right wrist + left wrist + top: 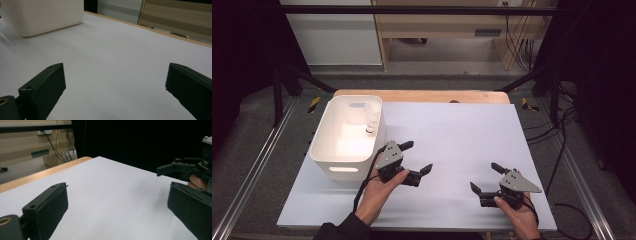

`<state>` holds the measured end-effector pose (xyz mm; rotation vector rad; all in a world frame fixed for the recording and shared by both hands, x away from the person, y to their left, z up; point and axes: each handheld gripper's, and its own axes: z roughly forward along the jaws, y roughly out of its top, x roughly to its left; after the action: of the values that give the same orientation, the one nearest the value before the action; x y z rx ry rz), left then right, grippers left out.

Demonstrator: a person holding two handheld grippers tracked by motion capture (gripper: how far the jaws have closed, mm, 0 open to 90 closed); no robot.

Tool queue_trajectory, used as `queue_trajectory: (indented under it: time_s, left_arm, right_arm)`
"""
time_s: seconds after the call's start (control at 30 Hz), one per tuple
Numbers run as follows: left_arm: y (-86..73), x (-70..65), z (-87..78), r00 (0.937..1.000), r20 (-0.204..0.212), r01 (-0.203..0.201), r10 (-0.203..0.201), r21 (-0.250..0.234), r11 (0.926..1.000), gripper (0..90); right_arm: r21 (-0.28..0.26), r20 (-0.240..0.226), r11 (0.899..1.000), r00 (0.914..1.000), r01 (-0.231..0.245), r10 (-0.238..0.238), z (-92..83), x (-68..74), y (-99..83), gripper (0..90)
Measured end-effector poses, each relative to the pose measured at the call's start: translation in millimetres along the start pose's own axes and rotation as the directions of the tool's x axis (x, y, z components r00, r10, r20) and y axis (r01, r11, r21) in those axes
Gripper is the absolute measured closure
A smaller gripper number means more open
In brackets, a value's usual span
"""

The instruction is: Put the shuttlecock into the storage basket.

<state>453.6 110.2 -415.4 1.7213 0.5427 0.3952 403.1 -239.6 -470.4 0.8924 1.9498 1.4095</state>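
Bottle (372, 120): clear plastic, standing upright inside the white bin (324, 150), against the bin's far right wall. The bin sits at the sheet's (462, 130) left edge, towards the far left corner.

Left gripper (418, 156): jaws wide apart, nothing between them. It hovers just off the bin's near right corner and points right, across the sheet. In the left gripper view its pads (47, 210) frame bare sheet, and the right gripper shows at the frame's right edge.

Right gripper (486, 178): jaws also wide apart and empty. It sits low near the sheet's near right corner, well apart from the bin, and is angled left. In the right gripper view its pads (43, 87) flank bare sheet, with the bin's side wall at upper left.

Surroundings: the sheet covers a wooden table (422, 94), which shows only as a strip along the far edge. There is nothing else on the sheet.

Judgement: no grasp has begun. The left gripper is the nearer one to the bottle.

Risks:
- The bottle looks light and tall, and it stands close to the wall. A jaw coming down on the wall side may find too little gap, catch the rim and tip the bottle.
- A thin, clear wall may buckle or slip under a hard squeeze.
- An arm entering from the near side could nudge the bin along the sheet.
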Motion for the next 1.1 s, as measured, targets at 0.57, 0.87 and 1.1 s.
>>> queue_trajectory:
  time_s: [0.57,0.87,1.1]
  left_arm:
    - [-15.6,-16.4,-35.7,1.0000,0.008,-0.003,0.003,-0.023,0.9997,2.4]
    - [-21.7,-16.6,-61.4,0.9995,-0.009,0.029,-0.030,-0.044,0.9986,2.4]
    - [-22.1,-19.2,-87.9,0.9995,-0.019,0.024,-0.025,-0.054,0.9983,2.4]
  right_arm:
    - [0.007,-0.002,1.000,1.0000,0.004,-0.004,1.4,1.6,-0.1,3.0]
    - [0.010,0.009,1.000,0.9999,0.009,-0.009,1.1,1.1,-0.5,3.0]
    - [0.010,0.010,1.000,0.9999,0.013,-0.013,1.1,1.4,-0.3,3.1]
